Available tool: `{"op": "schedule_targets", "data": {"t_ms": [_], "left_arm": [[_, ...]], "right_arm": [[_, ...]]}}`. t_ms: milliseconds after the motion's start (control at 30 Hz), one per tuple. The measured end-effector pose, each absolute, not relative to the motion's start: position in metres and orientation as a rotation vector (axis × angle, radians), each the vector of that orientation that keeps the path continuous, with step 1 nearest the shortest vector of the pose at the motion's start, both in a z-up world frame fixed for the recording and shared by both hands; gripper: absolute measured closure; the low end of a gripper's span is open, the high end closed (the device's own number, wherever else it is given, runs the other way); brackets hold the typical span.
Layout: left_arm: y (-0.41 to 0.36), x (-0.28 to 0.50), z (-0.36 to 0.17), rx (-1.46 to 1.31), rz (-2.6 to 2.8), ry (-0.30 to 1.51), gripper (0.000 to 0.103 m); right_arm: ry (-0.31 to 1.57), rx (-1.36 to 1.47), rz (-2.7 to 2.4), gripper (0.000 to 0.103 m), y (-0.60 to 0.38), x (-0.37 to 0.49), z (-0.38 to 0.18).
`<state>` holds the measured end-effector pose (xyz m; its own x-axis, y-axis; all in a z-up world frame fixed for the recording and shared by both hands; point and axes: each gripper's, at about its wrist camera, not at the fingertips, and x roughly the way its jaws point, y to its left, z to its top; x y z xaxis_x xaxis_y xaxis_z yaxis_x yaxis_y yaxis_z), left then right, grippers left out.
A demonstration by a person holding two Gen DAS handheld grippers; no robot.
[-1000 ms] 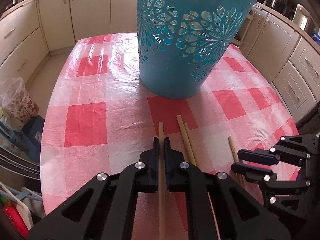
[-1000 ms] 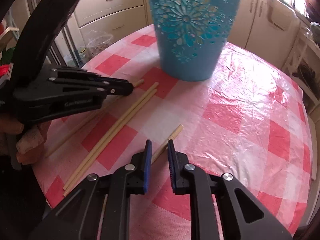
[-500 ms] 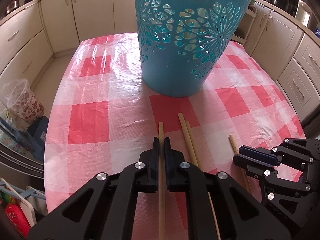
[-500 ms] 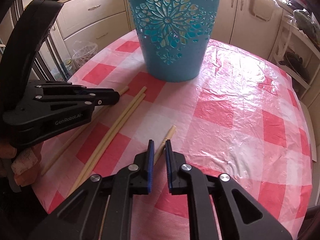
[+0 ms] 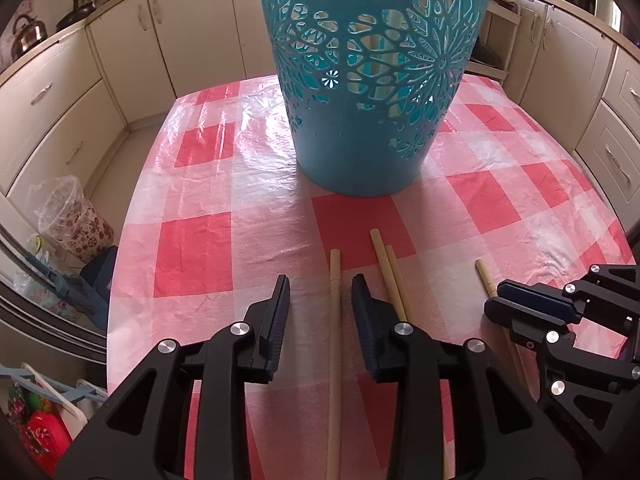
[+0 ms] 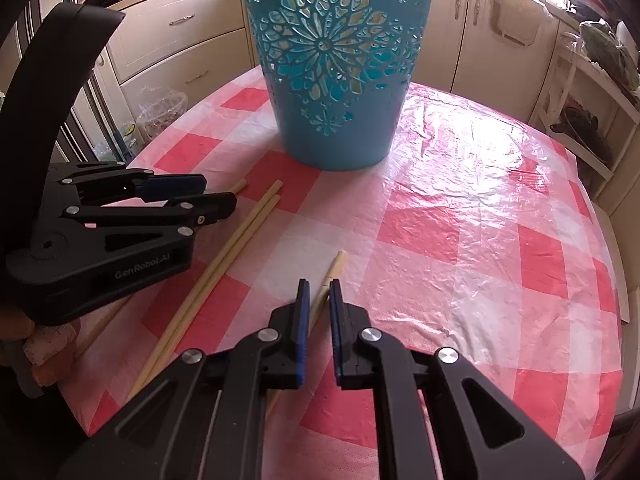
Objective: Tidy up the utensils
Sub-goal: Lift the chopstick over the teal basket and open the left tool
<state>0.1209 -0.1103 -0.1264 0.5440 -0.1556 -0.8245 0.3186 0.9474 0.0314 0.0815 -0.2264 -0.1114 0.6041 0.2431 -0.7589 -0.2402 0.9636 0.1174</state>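
Left tool (image 5: 318, 306): I note jaws just opened, chopstick (image 5: 334, 320) released, lying between pads on desk (image 5: 192, 256) | Right tool (image 6: 318, 312): clenched on second chopstick (image 6: 334, 268) | Basket (image 5: 372, 80): no chopstick delivered.

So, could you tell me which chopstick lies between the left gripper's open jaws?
The lone chopstick, left of the touching pair; the left gripper straddles it without pressing.
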Motion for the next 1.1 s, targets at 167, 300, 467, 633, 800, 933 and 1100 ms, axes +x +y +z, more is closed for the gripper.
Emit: {"op": "schedule_targets", "data": {"t_ms": [167, 300, 467, 633, 800, 933, 1100], "left_arm": [[-0.111, 0.119, -0.127, 0.195, -0.282, 0.945, 0.072], [-0.116, 0.116, -0.126, 0.200, -0.331, 0.947, 0.096], [-0.112, 0.112, -0.122, 0.167, -0.378, 0.976, 0.098], [-0.077, 0.105, -0.098, -0.019, -0.438, 0.974, 0.098], [-0.044, 0.095, -0.044, -0.169, -0.482, 0.873, 0.098], [-0.036, 0.092, 0.017, -0.236, -0.509, 0.727, 0.098], [-0.051, 0.102, 0.086, -0.264, -0.527, 0.530, 0.098]], "right_arm": [[0.875, 0.005, 0.281, 0.092, -0.227, 0.081, -0.112], [0.872, 0.000, 0.280, 0.092, -0.227, 0.081, -0.112], [0.867, -0.008, 0.276, 0.092, -0.226, 0.080, -0.112], [0.864, -0.005, 0.277, 0.092, -0.226, 0.080, -0.113], [0.859, -0.009, 0.274, 0.092, -0.225, 0.080, -0.113], [0.859, -0.001, 0.272, 0.092, -0.226, 0.080, -0.113], [0.858, 0.001, 0.269, 0.092, -0.225, 0.080, -0.113]]}}
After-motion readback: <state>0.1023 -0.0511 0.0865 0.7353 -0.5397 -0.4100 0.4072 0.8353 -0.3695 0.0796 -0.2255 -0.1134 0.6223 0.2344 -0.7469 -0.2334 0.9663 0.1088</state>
